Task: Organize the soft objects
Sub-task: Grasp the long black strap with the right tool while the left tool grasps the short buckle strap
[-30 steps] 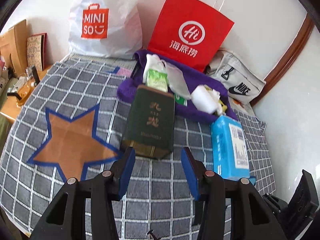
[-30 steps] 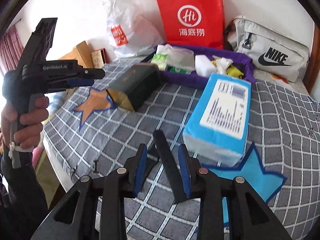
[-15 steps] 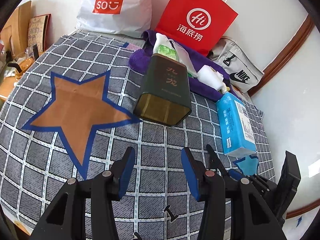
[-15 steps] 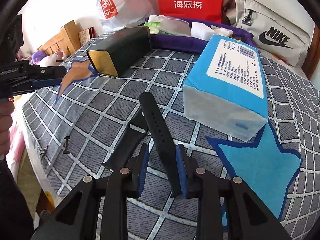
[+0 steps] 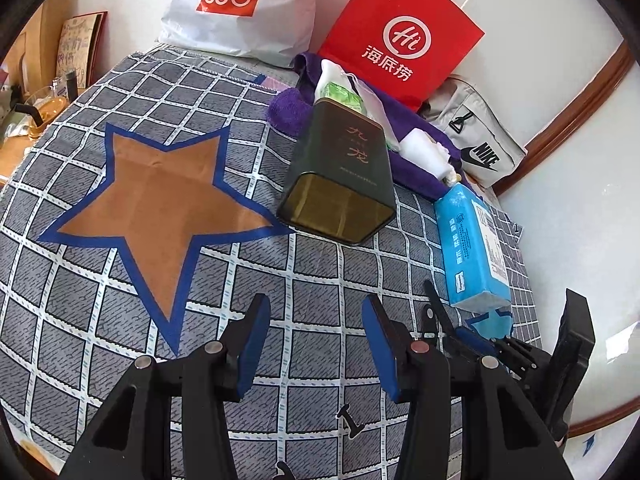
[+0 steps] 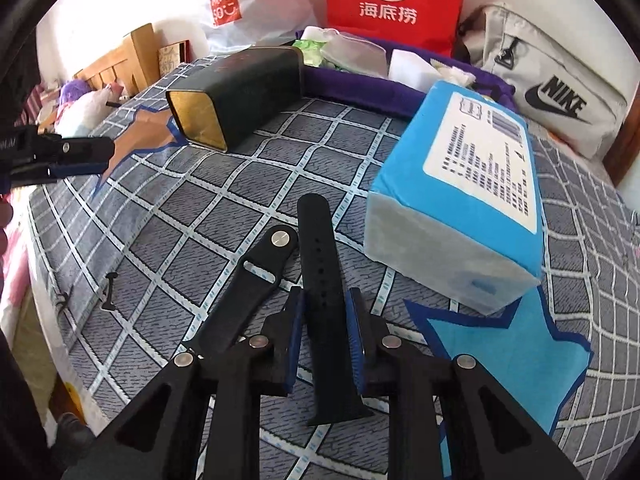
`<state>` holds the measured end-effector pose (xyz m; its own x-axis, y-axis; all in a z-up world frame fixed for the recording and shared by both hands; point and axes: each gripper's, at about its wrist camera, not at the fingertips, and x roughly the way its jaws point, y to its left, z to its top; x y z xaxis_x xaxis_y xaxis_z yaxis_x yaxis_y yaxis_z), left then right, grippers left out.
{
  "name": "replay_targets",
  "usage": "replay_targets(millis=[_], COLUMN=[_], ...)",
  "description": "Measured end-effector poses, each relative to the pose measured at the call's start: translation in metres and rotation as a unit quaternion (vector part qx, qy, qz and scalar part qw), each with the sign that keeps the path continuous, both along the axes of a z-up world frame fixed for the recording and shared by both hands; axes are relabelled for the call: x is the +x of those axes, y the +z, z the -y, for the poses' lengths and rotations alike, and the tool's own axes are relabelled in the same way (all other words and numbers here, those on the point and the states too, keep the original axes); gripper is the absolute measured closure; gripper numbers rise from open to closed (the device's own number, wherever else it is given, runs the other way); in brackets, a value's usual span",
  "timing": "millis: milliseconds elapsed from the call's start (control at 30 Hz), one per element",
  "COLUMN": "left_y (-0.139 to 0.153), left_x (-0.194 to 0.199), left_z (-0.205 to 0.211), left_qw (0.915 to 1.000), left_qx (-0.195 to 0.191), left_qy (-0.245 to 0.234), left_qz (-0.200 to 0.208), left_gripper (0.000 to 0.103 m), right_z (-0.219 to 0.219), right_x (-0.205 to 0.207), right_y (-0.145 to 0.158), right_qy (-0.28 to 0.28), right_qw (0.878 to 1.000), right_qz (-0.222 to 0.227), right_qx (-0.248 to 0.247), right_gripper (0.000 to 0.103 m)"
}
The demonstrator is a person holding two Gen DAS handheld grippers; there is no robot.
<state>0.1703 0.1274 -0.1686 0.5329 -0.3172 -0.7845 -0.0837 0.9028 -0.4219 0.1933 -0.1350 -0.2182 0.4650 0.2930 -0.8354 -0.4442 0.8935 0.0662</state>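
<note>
A black watch strap with holes (image 6: 320, 248) lies on the checked bedspread (image 6: 200, 208). My right gripper (image 6: 326, 296) is closing on it, and both pads touch its edges. The strap's second piece, with a metal stud (image 6: 256, 280), lies just left of the fingers. A blue tissue pack (image 6: 460, 200) rests at the right, partly on a blue star patch (image 6: 500, 344). My left gripper (image 5: 314, 308) hovers open over bare bedspread with nothing between its jaws. An orange star patch (image 5: 160, 200) is at its left and a dark green tin (image 5: 340, 176) lies ahead.
A purple cloth (image 5: 288, 112) holding wrapped soft packs lies behind the tin. A red paper bag (image 5: 400, 40), a white Miniso bag (image 5: 240, 4) and a grey Nike bag (image 5: 476, 140) line the wall. The bed edge (image 6: 44, 280) drops off at the left.
Both grippers came down closer to the bedspread. The right jaws narrowed around the holed strap until the pads met it. The left jaws kept the same width.
</note>
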Motion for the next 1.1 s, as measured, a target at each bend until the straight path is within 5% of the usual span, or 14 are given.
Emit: replay_targets(millis=[233, 500, 567, 1100], left_y=[-0.007, -0.011, -0.012, -0.028], left_x=[0.002, 0.0, -0.001, 0.004], left_z=[-0.002, 0.005, 0.008, 0.095], left_qw=[0.9999, 0.9999, 0.9998, 0.9928], left_qx=[-0.007, -0.002, 0.001, 0.069], left_qy=[0.002, -0.007, -0.008, -0.086], left_qz=[-0.009, -0.015, -0.018, -0.047], left_gripper=[0.058, 0.058, 0.058, 0.058], right_z=[0.007, -0.003, -0.004, 0.046], right_x=[-0.016, -0.02, -0.018, -0.051], right_y=[0.003, -0.003, -0.004, 0.028], right_qy=[0.001, 0.006, 0.0, -0.037], right_qw=[0.999, 1.0, 1.0, 0.998], right_qz=[-0.048, -0.011, 0.003, 0.036], right_qx=[0.021, 0.006, 0.001, 0.046], right_gripper=[0.082, 0.072, 0.082, 0.083])
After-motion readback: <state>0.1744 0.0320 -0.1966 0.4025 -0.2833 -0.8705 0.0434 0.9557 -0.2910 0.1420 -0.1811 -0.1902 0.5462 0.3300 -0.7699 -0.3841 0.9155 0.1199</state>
